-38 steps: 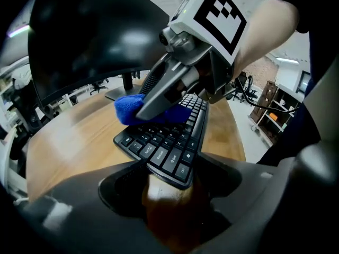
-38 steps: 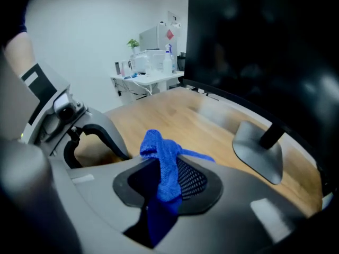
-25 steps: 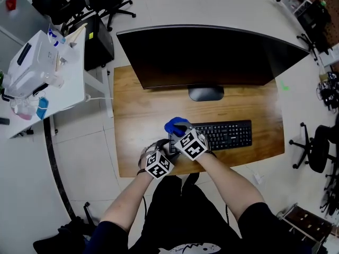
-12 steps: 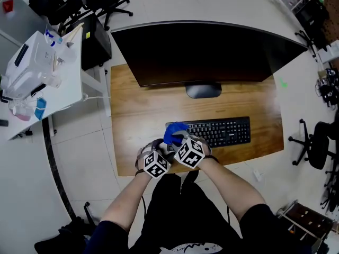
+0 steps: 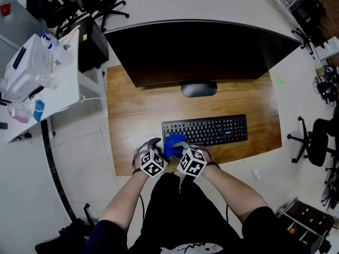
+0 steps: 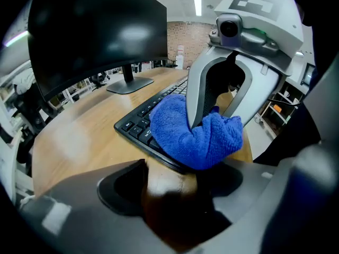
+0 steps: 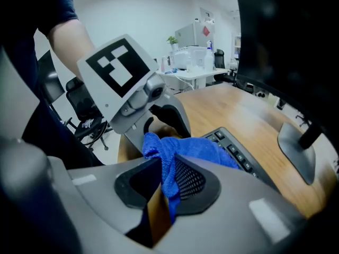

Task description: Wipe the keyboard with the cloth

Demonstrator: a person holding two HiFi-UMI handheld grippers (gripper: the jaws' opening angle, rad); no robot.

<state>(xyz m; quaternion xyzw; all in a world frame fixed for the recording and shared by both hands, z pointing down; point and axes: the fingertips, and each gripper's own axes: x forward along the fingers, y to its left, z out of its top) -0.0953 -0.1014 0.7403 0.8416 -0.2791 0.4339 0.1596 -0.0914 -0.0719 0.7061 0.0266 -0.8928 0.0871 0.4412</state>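
Observation:
A black keyboard (image 5: 212,129) lies on the wooden desk (image 5: 135,115) in front of a wide dark monitor (image 5: 196,49). A blue cloth (image 5: 172,143) rests bunched on the keyboard's near-left corner. My right gripper (image 5: 177,148) is shut on the cloth, and the right gripper view shows the cloth (image 7: 197,153) pinched between its jaws (image 7: 161,194). My left gripper (image 5: 150,147) sits just left of it at the desk's front edge. In the left gripper view it (image 6: 170,180) stands open with only bare desk in the gap, close to the cloth (image 6: 196,134) and keyboard (image 6: 139,123).
The monitor stand (image 5: 198,89) sits behind the keyboard. A white side table (image 5: 42,67) with boxes and bottles stands at the left, office chairs (image 5: 318,142) at the right and back. Bare desk lies left of the keyboard (image 5: 132,136).
My right gripper has drawn the cloth from the far-left corner of the keyboard to its near-left corner, towards me. The left gripper has stayed by the front edge.

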